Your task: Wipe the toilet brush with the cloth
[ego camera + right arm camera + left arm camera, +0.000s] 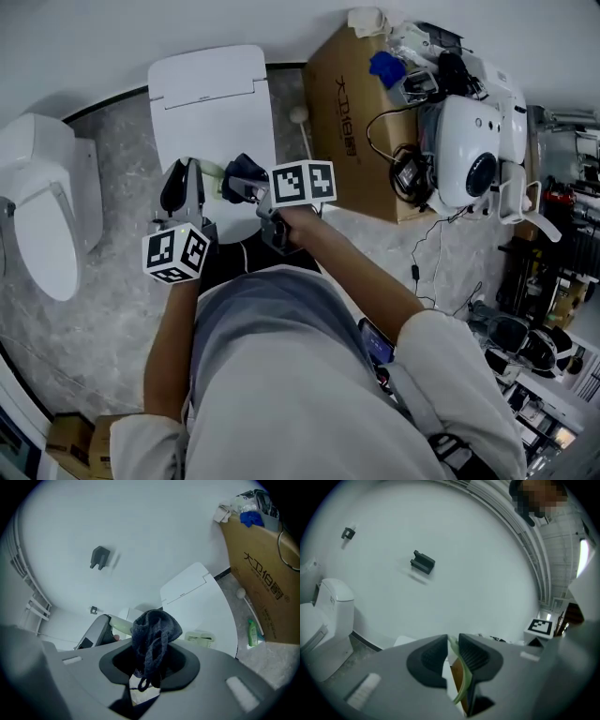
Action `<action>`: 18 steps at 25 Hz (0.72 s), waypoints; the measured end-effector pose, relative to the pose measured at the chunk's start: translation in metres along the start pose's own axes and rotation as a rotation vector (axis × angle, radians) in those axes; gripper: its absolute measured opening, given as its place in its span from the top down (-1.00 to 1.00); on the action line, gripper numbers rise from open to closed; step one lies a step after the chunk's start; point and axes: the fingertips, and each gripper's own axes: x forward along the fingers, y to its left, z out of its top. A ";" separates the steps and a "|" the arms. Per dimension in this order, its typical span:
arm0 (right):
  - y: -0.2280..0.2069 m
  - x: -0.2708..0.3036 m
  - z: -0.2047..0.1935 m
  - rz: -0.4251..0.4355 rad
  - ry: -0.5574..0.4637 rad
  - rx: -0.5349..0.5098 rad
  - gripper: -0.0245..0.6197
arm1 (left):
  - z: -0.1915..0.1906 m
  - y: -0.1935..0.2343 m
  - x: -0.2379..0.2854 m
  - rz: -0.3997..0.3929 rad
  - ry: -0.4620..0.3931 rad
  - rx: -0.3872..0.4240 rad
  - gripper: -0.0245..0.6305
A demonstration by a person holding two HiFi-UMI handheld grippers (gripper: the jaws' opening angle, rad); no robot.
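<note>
The toilet brush shows as a pale green handle [212, 171] over the closed toilet lid. My left gripper [186, 180] is shut on it; in the left gripper view the thin green handle [464, 686] runs between the closed jaws of my left gripper [452, 643]. Just right of it, my right gripper [242, 185] is shut on a bunched dark blue cloth [246, 169]. In the right gripper view the cloth [154, 632] sticks up out of my right gripper [150, 660], close beside the handle [121, 625]. The brush head is hidden.
A white toilet with its lid [211, 98] shut lies right below the grippers. A second toilet [42, 211] stands at the left. A cardboard box [349, 112] with cables and a white device [469, 155] is at the right. A green bottle [252, 632] lies on the floor.
</note>
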 end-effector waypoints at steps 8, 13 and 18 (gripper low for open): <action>0.020 -0.007 0.008 0.005 -0.017 -0.050 0.60 | 0.003 -0.001 0.001 -0.010 -0.004 0.011 0.93; 0.038 -0.012 0.008 0.030 -0.030 -0.069 0.60 | 0.004 -0.001 -0.004 -0.011 -0.006 0.018 0.93; 0.050 -0.014 0.008 0.020 -0.036 -0.139 0.60 | 0.004 -0.001 -0.007 -0.010 -0.010 0.030 0.93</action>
